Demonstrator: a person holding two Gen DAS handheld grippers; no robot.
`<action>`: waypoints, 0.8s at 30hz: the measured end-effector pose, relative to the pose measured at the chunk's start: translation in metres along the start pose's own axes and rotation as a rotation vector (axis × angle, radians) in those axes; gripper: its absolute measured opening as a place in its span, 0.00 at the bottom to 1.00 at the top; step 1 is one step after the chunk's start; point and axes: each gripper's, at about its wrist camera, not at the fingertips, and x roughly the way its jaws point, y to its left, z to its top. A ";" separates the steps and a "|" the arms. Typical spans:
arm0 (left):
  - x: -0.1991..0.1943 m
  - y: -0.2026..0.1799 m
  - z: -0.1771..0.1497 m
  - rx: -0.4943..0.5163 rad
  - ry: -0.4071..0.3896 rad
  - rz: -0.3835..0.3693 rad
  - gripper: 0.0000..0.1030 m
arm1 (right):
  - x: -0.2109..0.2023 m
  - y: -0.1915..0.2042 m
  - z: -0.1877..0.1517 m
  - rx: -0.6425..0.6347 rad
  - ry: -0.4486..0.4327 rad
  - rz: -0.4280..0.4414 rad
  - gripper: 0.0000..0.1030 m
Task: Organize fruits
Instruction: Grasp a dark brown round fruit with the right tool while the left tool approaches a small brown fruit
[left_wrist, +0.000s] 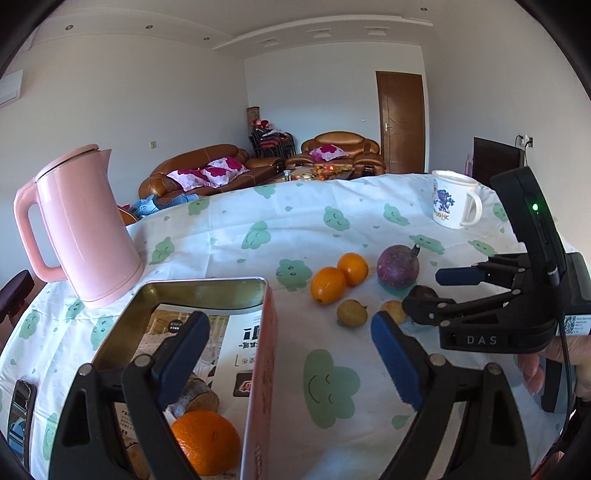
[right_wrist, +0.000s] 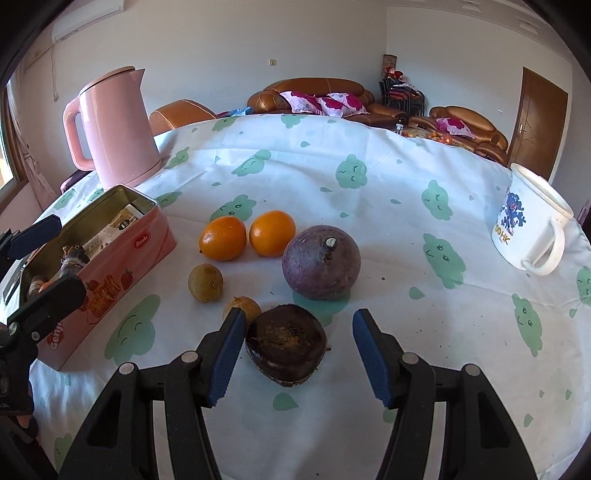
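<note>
1. Hovering over the pink tin (left_wrist: 258, 369), the left tool (left_wrist: 291, 362) has its blue pads spread wide with nothing between them; one pad hangs above the tin's open top, the other over the cloth beside it.
2. Inside the tin lies an orange (left_wrist: 207, 439) on printed paper, with a brownish piece just behind it.
3. The right tool (right_wrist: 299, 354) points down at a dark brown fruit (right_wrist: 286, 343) on the counter (right_wrist: 406, 206). Its pads stand partly apart on either side of that fruit; the left pad is just beside it, the right pad clearly off it, so nothing is gripped.
4. Behind the dark fruit sit a large purple fruit (right_wrist: 321, 262) with a short stem, two small oranges (right_wrist: 223, 238) touching side by side, and two small tan fruits (right_wrist: 205, 282), one partly hidden by the right tool's left pad.
5. A pink kettle (right_wrist: 118, 129) stands behind the tin, and a white mug (right_wrist: 532, 229) with a blue print stands far off to the right.
6. A green-patterned white cloth covers the counter.
</note>
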 end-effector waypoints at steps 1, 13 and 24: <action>0.002 -0.001 0.000 0.002 0.006 -0.002 0.89 | 0.001 -0.003 0.000 0.013 0.006 0.018 0.60; 0.010 -0.012 -0.003 0.032 0.029 -0.011 0.89 | 0.007 -0.006 -0.006 0.015 0.064 0.022 0.47; 0.029 -0.040 0.007 0.063 0.079 -0.096 0.83 | -0.009 -0.023 -0.009 0.016 0.003 -0.085 0.44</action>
